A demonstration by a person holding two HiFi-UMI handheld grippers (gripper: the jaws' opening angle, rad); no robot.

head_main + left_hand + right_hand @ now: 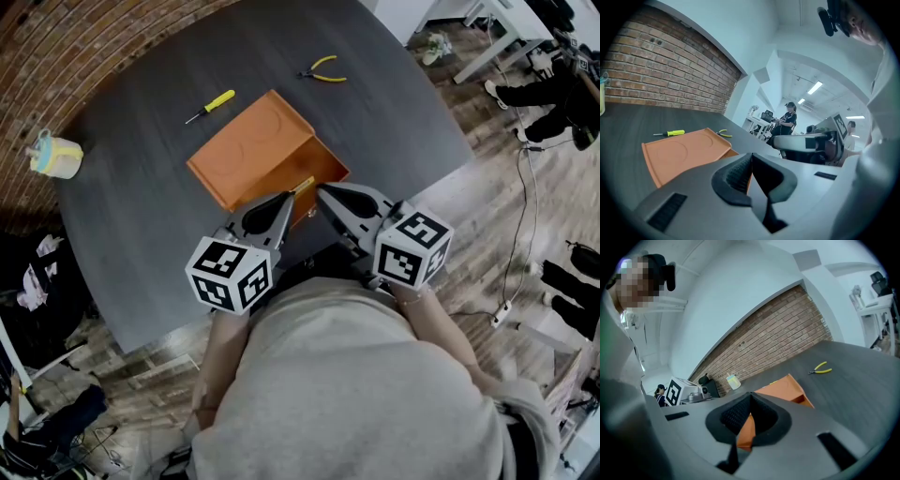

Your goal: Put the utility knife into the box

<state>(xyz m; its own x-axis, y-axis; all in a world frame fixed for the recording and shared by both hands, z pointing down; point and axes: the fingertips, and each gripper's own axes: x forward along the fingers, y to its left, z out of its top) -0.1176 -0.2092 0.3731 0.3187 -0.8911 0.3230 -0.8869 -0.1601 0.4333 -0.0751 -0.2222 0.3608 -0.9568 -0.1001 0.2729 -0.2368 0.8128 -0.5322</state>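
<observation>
The left hand-held gripper (750, 157) has its jaws pressed together at the tips with nothing between them. The right hand-held gripper (750, 395) is closed the same way, also empty. Both hang side by side near the surface's (150, 225) near edge, tips pointing at the open near end of the orange box (253, 145). A slim yellow piece, apparently the utility knife (305, 185), lies at that open end's rim, just beyond the left tips; whether it touches them cannot be told. Past the box, toward the far edge, lie a yellow-handled screwdriver (211, 106) and yellow-handled pliers (323, 70), well apart. A pale cup (52, 155) stands at the left edge.
</observation>
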